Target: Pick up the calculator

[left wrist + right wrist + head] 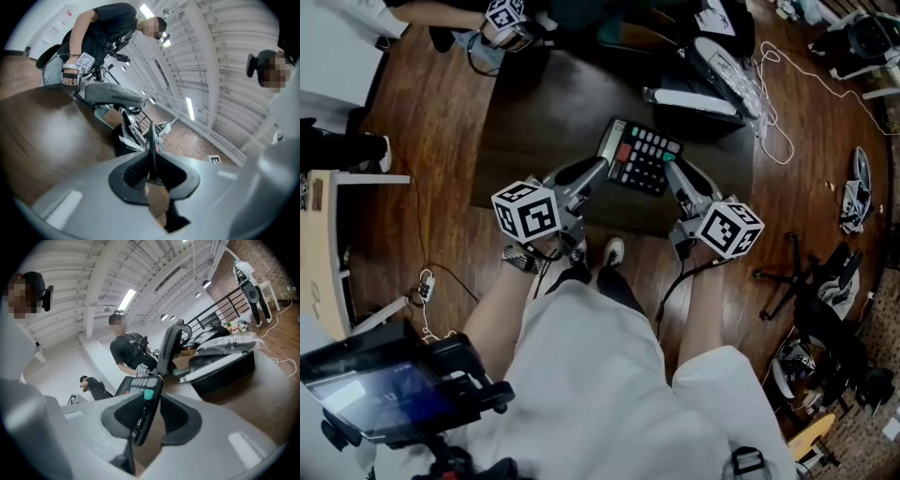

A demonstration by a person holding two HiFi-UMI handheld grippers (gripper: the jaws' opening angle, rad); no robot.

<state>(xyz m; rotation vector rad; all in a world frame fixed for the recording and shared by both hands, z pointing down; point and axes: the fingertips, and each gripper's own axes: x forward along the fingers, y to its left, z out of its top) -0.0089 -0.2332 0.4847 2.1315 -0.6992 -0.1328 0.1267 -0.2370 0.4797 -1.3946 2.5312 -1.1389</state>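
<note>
The black calculator point(641, 156), with grey keys and a few red and teal ones, hangs above the dark table point(548, 112), held at its two near corners. My left gripper point(600, 168) is shut on its left corner; in the left gripper view only the calculator's thin edge point(151, 151) shows between the pads of that gripper point(151, 163). My right gripper point(672, 170) is shut on the right corner. In the right gripper view the calculator point(137, 383) stands on edge between the pads of that gripper point(151, 404), keys facing left.
A black tray point(705, 105) with white and plastic-wrapped items sits at the table's far right. A white cable point(776, 112) loops on the floor beyond. Another person's hand with a marker cube point(506, 16) is at the far side. A folded tripod point(795, 274) lies right.
</note>
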